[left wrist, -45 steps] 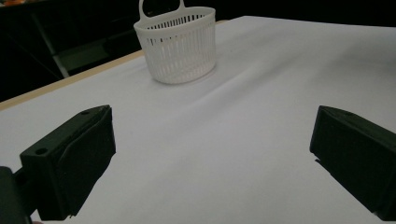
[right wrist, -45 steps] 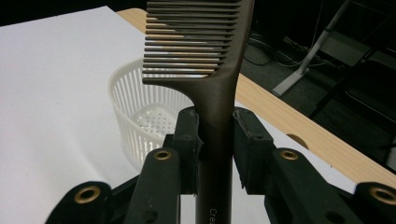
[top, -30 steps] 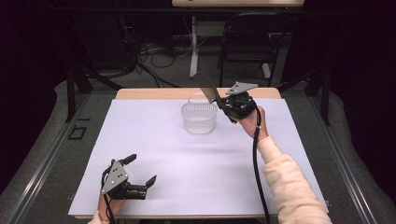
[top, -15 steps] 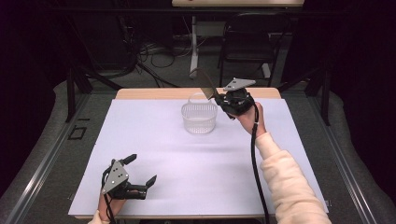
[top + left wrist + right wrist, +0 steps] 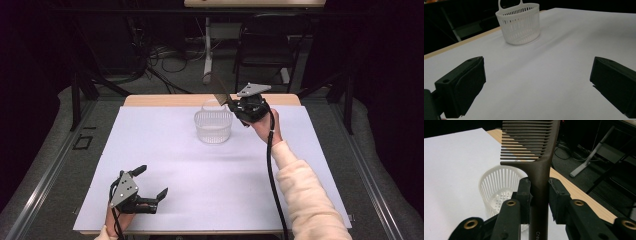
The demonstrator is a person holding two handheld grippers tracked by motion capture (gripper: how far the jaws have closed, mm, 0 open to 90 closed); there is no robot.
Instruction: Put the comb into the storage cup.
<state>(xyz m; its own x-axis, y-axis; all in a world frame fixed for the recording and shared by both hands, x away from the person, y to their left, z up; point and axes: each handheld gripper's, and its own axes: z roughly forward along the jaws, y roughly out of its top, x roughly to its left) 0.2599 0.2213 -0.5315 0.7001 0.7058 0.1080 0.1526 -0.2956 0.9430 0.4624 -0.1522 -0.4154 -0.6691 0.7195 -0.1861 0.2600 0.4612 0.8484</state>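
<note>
— Jaws first: what have you got?

— Your right gripper [image 5: 539, 197] is clamped on the dark brown comb [image 5: 537, 165] by its handle, teeth end pointing away from you, held in the air just beside the white basket [image 5: 213, 126], which stands near the far edge of the table [image 5: 165, 165] and looks empty. Your left gripper [image 5: 152, 187] rests at the near left corner with its jaws spread wide, holding nothing.

— How do I finish this well?

— I'd say bring the comb over the basket's rim, tip it so one end points down into the opening, and lower before you let go. Mind the hoop handle at the basket's far side.

— Any writing?

— Pale letters on the comb's handle read "Crea", then the frame cuts them off. I can't read any brand.
</note>
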